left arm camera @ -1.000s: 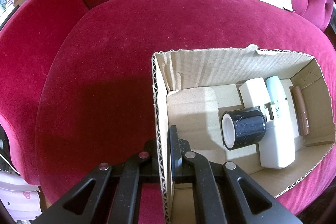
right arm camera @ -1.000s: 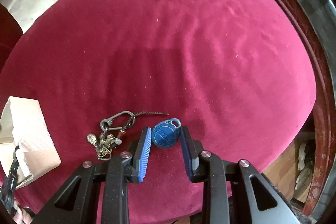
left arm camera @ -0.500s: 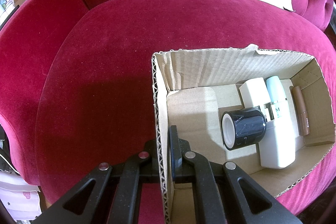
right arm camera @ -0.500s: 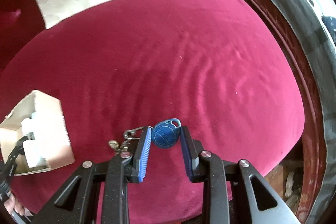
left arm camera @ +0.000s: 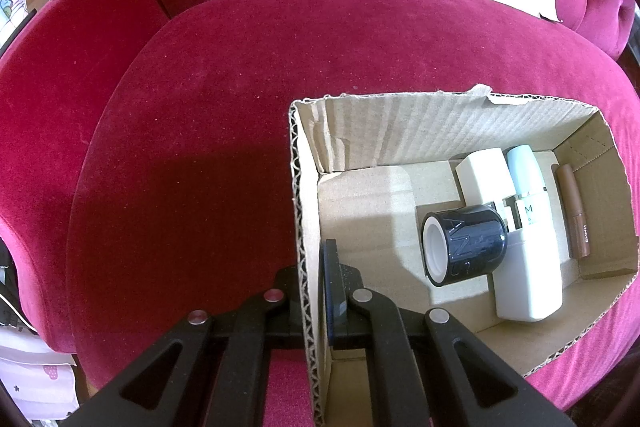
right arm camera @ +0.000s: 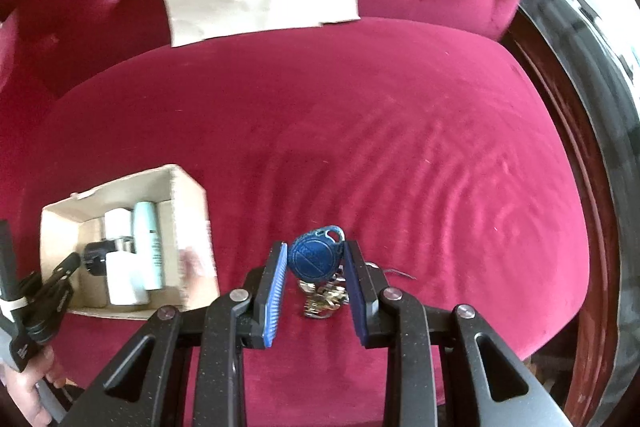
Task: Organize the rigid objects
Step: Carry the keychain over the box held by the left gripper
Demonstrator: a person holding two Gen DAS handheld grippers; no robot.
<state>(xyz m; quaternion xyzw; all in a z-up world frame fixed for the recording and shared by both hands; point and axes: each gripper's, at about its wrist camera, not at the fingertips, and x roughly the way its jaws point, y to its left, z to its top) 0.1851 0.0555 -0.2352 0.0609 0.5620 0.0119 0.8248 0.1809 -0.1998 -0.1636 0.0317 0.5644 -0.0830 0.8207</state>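
Right wrist view is smeared with motion blur: the cardboard box [right arm camera: 120,239] and its contents are soft, labels unreadable. The keys [right arm camera: 324,301] hang half hidden behind the blue fob [right arm camera: 316,259], too small to count. On the left wrist view, the box's near corner runs off the bottom edge, its wall [left arm camera: 306,267] hiding the left claw's [left arm camera: 314,291] outer finger. Writing on the brown tube [left arm camera: 576,223] stays illegible.

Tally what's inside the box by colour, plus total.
White: 2, a block and a bottle
Black: 1, a jar
Pale blue: 1, a tube
Brown: 1, a tube
Total: 5 in the box
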